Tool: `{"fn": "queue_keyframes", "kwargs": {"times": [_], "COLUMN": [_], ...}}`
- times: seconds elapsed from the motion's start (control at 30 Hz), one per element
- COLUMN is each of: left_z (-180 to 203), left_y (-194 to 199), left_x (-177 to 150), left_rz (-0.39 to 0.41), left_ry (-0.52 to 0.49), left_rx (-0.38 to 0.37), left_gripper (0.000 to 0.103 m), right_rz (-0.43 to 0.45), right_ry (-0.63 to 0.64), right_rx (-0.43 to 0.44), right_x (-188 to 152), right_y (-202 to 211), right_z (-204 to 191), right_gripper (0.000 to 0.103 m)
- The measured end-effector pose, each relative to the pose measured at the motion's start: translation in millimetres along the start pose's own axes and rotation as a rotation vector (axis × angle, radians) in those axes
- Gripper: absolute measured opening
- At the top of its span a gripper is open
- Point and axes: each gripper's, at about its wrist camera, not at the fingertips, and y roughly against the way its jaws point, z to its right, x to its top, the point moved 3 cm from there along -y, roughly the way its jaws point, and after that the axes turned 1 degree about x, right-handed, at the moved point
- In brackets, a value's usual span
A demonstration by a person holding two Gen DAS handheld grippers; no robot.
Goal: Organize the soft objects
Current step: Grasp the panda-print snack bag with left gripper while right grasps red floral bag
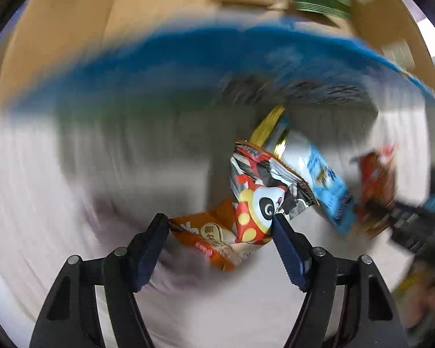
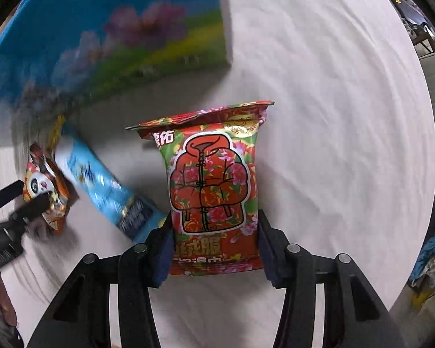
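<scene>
My right gripper (image 2: 214,243) is shut on a red flowered snack bag (image 2: 214,179), its pads pressing both sides of the bag above the white cloth. My left gripper (image 1: 220,232) stands wide around a panda-print packet (image 1: 261,197) and an orange packet (image 1: 211,240); the right pad touches the panda packet, the left pad touches the orange one. A light blue packet (image 1: 324,179) with a gold end lies just behind them. In the right wrist view the left gripper (image 2: 34,200) is at the panda packet (image 2: 43,185), beside the light blue packet (image 2: 101,188).
A blue box with a flower-meadow picture (image 2: 116,37) stands behind the packets; it appears blurred in the left wrist view (image 1: 188,58). A white cloth (image 2: 333,116) covers the table. Cardboard boxes (image 1: 159,5) are behind. The red bag also shows at the right (image 1: 377,185).
</scene>
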Motion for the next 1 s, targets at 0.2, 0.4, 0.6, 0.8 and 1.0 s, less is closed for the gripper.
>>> {"fn": "queue_keyframes", "kwargs": {"times": [0.2, 0.4, 0.6, 0.8, 1.0], "left_z": [-16, 11, 54, 73, 51], "left_y": [-5, 22, 14, -49, -46], "left_x": [-31, -33, -39, -53, -52], "left_rz": [-0.038, 0.058, 0.040, -0.104, -0.049], "left_ry": [0.147, -0.028, -0.338, -0.517, -0.260], "left_rx": [-0.059, 0.104, 0.271, 0.409, 0.287], "left_gripper": [0.072, 0.072, 0.072, 0.072, 0.046], "right_rz": [-0.028, -0.008, -0.004, -0.006, -0.011], "right_ry": [0.035, 0.070, 0.102, 0.132, 0.144], "right_rx": [-0.014, -0.042, -0.040, -0.071, -0.125], "right_x": [-10, -3, 8, 11, 7], "right_y": [-1, 2, 6, 3, -9], "right_z": [9, 9, -12, -31, -39], "right_gripper": [0.053, 0.054, 0.066, 0.068, 0.053]}}
